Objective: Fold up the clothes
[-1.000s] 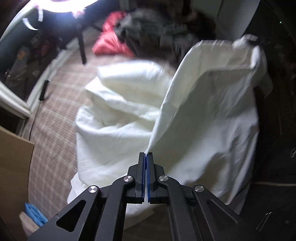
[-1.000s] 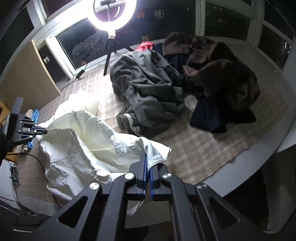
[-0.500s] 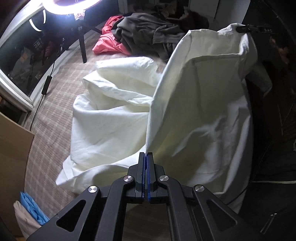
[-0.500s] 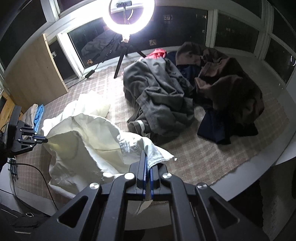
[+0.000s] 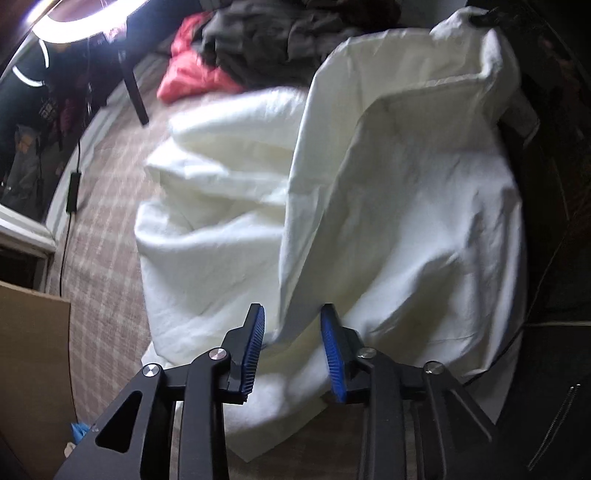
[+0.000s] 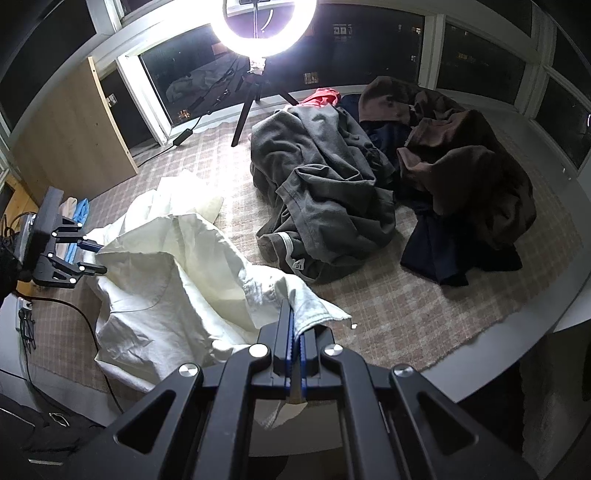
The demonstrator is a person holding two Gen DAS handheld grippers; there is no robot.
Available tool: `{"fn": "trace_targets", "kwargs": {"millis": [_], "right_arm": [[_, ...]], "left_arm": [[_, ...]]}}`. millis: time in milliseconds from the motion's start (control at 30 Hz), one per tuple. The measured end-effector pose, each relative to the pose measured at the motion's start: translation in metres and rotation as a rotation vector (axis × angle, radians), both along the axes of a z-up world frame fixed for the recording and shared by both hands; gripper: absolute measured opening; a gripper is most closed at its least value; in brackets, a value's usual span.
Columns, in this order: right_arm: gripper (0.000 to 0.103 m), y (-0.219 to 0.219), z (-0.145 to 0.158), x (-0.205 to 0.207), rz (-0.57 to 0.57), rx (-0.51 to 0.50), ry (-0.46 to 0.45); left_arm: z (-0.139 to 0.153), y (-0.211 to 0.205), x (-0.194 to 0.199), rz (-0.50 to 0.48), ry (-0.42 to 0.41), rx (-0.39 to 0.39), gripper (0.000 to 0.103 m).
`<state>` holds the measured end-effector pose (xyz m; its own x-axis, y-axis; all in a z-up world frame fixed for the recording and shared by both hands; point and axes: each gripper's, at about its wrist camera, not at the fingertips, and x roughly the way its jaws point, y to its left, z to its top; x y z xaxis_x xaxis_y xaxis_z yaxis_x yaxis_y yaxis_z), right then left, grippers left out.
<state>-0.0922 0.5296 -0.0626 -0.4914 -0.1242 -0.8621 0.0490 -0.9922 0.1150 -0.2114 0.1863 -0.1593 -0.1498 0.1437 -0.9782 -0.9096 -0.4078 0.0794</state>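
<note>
Your left gripper is standing wide open, its blue pads spread apart with a fold of the white garment hanging in the gap between them; neither pad is pinching the cloth. From the right wrist view you are seeing that same gripper at the left edge of the rug, its fingers parted right at the raised corner of the garment.

Your right gripper is clamped fully together on a hemmed edge of the garment, with the cloth coming out over the fingertips and a small tail hanging below the jaws.

The garment is lying crumpled across the front-left part of the checked rug, one side lifted toward the right gripper and the rest spilling toward the rug's front edge.

Behind it, toward the middle of the rug, a grey garment is sitting in a heap, with a brown pile and dark navy cloth to its right and a red piece at the back edge. A ring light on a tripod is glaring by the far windows.
</note>
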Motion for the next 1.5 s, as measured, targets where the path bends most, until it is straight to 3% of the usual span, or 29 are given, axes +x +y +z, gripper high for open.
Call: {"fn": "trace_targets", "kwargs": {"millis": [33,167,267,367,500,667,733,833,933,1100,1133,1233,1267,1333,1400,1500], "right_arm": [[0.002,0.000,-0.001,-0.001,-0.001,-0.001,-0.001],[0.002,0.003,0.008,-0.005,-0.019,-0.001,0.033],[0.002,0.006,0.023,-0.009,-0.034,0.001,0.078],[0.002,0.008,0.053,-0.014,-0.038,0.005,0.154],[0.002,-0.005,0.158,-0.012,-0.009,0.038,0.372],[0.002,-0.039,0.317,0.027,0.061,0.077,0.675],[0.002,-0.049,0.371,0.052,0.086,0.046,0.769],[0.002,-0.065,0.426,0.083,0.120,0.038,0.867],[0.002,-0.089,0.447,0.094,0.146,0.080,0.897],[0.002,-0.125,0.426,0.055,0.220,0.133,0.712],[0.002,-0.129,0.426,0.055,0.231,0.136,0.712],[0.002,-0.135,0.431,0.064,0.229,0.110,0.803],[0.002,-0.140,0.422,0.057,0.232,0.134,0.785],[0.002,-0.153,0.392,0.036,0.253,0.194,0.693],[0.002,-0.157,0.382,0.026,0.256,0.207,0.661],[0.002,-0.159,0.383,0.020,0.246,0.204,0.662]], "left_arm": [[-0.005,-0.001,-0.001,0.013,-0.001,-0.015,0.002],[0.002,-0.003,0.003,0.049,0.030,0.018,0.001],[0.033,-0.011,0.007,0.107,0.103,0.072,0.001],[0.088,-0.022,0.011,0.178,0.224,0.121,0.001],[0.188,-0.046,0.024,0.273,0.432,0.203,0.001],[0.318,-0.084,0.076,0.333,0.725,0.303,0.001],[0.355,-0.099,0.103,0.374,0.810,0.334,0.001],[0.394,-0.116,0.144,0.417,0.914,0.345,0.001],[0.398,-0.127,0.161,0.452,0.919,0.367,0.001],[0.365,-0.128,0.161,0.495,0.828,0.280,0.001],[0.364,-0.128,0.165,0.497,0.821,0.275,0.001],[0.362,-0.133,0.173,0.522,0.797,0.366,0.001],[0.356,-0.134,0.172,0.535,0.779,0.377,0.001],[0.311,-0.129,0.153,0.564,0.715,0.256,0.001],[0.289,-0.135,0.144,0.576,0.639,0.252,0.001],[0.320,-0.145,0.156,0.601,0.713,0.299,0.001]]}}
